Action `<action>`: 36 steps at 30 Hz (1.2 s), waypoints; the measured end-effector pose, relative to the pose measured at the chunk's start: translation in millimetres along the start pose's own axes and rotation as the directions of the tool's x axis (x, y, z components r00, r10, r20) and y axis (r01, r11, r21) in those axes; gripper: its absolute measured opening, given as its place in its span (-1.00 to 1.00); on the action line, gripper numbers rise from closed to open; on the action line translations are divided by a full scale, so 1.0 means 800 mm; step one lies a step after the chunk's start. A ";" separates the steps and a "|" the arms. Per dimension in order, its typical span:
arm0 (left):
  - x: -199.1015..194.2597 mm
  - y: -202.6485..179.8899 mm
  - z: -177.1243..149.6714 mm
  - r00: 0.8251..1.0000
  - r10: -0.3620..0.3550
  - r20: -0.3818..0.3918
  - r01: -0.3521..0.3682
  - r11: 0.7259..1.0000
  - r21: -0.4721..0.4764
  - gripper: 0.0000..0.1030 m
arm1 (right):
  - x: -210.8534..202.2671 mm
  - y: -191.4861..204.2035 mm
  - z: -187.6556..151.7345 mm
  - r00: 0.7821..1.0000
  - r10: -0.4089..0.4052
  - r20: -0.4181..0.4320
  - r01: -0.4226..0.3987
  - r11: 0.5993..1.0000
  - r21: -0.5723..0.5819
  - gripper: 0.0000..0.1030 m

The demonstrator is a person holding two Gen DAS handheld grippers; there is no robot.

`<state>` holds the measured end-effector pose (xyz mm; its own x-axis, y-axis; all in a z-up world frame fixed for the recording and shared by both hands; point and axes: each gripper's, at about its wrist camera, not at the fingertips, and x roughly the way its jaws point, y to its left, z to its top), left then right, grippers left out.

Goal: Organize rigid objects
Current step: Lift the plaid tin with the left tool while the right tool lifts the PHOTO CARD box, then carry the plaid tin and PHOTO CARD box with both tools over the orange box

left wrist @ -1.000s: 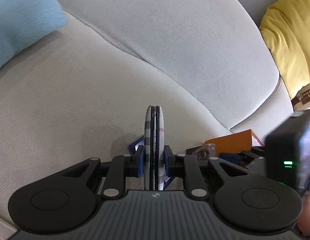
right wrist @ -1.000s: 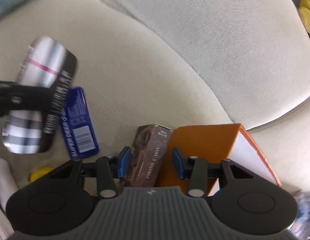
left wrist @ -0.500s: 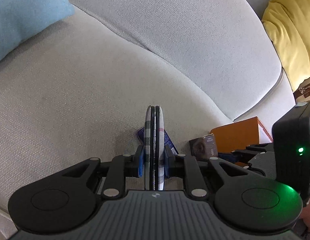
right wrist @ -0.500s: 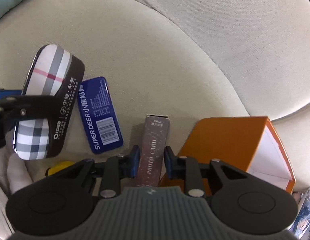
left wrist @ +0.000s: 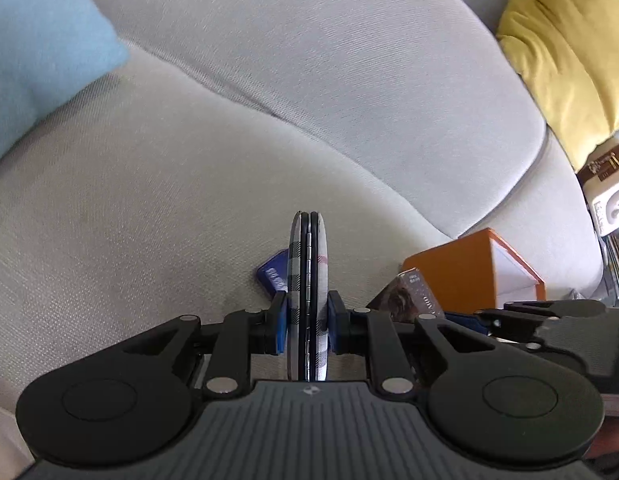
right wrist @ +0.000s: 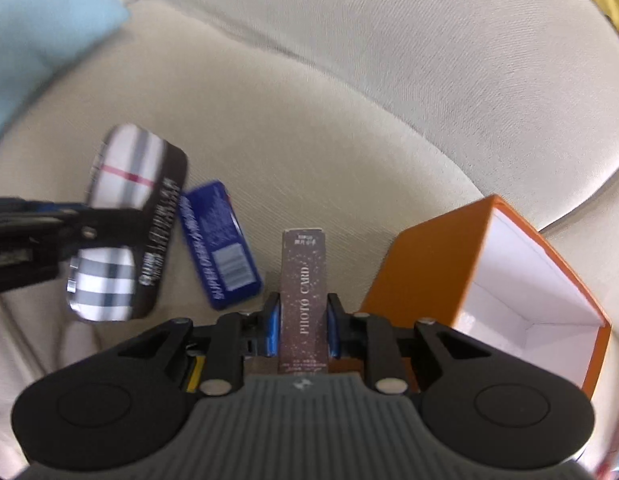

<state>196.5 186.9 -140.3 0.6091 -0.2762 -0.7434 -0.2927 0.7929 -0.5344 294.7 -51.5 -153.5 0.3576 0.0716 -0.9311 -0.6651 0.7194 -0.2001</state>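
The right hand-held gripper, jaws just closing, is clamping the photo card box beside the orange box, likely its destination; the left hand-held gripper is pinching the plaid case edgewise above the sofa

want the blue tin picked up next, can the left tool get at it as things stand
Probably not yet: the left tool is shut on the plaid case. The blue tin lies uncovered on the sofa, so a freed tool could reach it.
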 end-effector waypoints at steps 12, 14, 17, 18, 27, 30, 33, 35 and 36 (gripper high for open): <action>-0.042 -0.103 0.000 0.990 -0.144 0.008 0.141 0.980 0.143 -0.59 | -0.122 -0.113 -0.081 0.962 0.087 0.258 -0.138 0.973 0.187 -0.55; -0.049 -0.127 -0.011 0.984 -0.177 -0.013 0.177 0.969 0.173 -0.59 | -0.140 -0.134 -0.102 0.957 0.083 0.276 -0.151 0.960 0.236 -0.55; -0.044 -0.159 -0.021 0.974 -0.219 -0.054 0.226 0.950 0.217 -0.59 | -0.151 -0.167 -0.137 0.960 0.045 0.278 -0.134 0.941 0.312 -0.55; -0.039 -0.169 -0.024 0.970 -0.232 -0.073 0.243 0.943 0.226 -0.58 | -0.152 -0.180 -0.147 0.961 0.028 0.274 -0.123 0.934 0.335 -0.55; 0.034 -0.232 -0.065 0.942 -0.230 -0.246 0.294 0.917 0.268 -0.59 | -0.119 -0.270 -0.233 0.974 0.041 0.222 -0.157 0.831 0.534 -0.55; 0.059 -0.239 -0.075 0.945 -0.171 -0.277 0.253 0.923 0.291 -0.59 | -0.086 -0.279 -0.243 0.975 0.081 0.208 -0.189 0.799 0.571 -0.55; 0.076 -0.243 -0.084 0.945 -0.118 -0.304 0.218 0.922 0.320 -0.59 | -0.057 -0.282 -0.246 0.976 0.099 0.193 -0.195 0.790 0.581 -0.55; 0.082 -0.241 -0.088 0.945 -0.098 -0.312 0.205 0.921 0.331 -0.59 | -0.039 -0.264 -0.237 0.975 0.110 0.192 -0.204 0.783 0.588 -0.55; 0.084 -0.240 -0.089 0.945 -0.092 -0.313 0.201 0.920 0.336 -0.59 | -0.032 -0.264 -0.238 0.974 0.121 0.193 -0.214 0.777 0.592 -0.55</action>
<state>241.1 -22.5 -116.1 0.3723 -0.5037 -0.7795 0.1004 0.8568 -0.5057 301.1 -336.8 -145.1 0.3943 0.2902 -0.8719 -0.2048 0.9527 0.2245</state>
